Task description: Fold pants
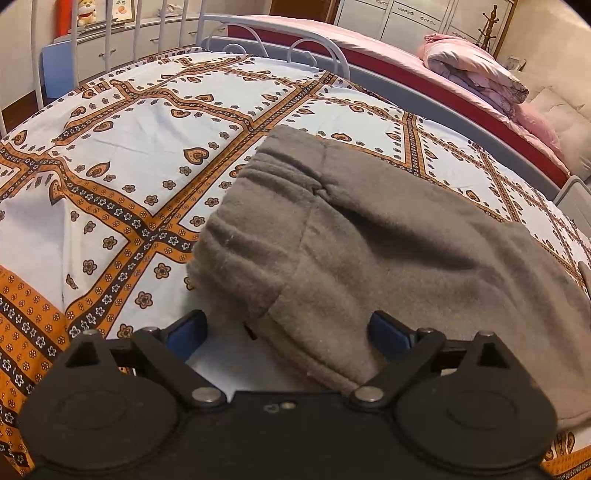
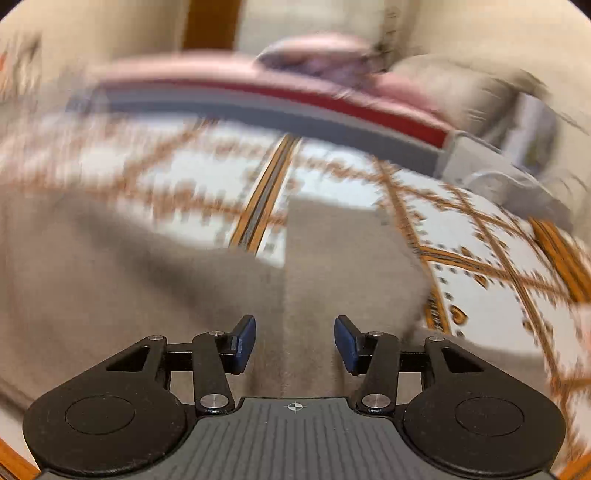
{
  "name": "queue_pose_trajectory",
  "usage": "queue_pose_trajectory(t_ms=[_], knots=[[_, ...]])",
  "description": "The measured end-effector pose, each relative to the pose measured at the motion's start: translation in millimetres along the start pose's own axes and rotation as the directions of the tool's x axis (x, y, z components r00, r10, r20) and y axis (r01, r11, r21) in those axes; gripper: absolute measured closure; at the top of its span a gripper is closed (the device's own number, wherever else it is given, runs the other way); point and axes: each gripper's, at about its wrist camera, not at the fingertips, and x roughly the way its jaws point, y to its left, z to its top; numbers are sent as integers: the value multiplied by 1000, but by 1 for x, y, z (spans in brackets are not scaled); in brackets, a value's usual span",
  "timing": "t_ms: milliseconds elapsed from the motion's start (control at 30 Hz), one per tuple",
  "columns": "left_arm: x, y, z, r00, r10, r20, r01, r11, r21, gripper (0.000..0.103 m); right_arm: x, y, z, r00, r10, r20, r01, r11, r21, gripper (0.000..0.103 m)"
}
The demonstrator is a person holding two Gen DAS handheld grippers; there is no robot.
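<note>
A bed (image 1: 122, 155) is wearing a white sheet (image 1: 155, 122) crossed with orange and black flowered bands, with small hearts and flowers scattered between them. A white metal rail (image 1: 258, 40) with curled scrollwork is standing along the bed's far edge. Beyond it a second bed (image 1: 369, 48) under a pink cover is running alongside, and a folded quilt (image 1: 476, 70) is lying on it. A plush toy (image 1: 86, 13) is sitting on a low white cabinet (image 1: 147, 33) past the bed's far left corner. A wooden coat stand (image 1: 489, 24) is standing by white cupboards (image 1: 417, 18).
</note>
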Motion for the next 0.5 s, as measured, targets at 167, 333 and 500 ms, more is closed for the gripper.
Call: queue_pose_trajectory(t_ms=[167,333,500], knots=[[0,0,-1,1000,2,0,-2,1000,1,13,-11,-41,-21,997,-79,-7,79,984,160,98],[0,0,-1,1000,1,1,-1,1000,2,13,-36,-128,-101,992,119,-38,-56,698,714,98],[0,0,-1,1000,3,-3,-3,1000,-2,12,-63,-95,-61,1000,-12,22,2,913,408,66]])
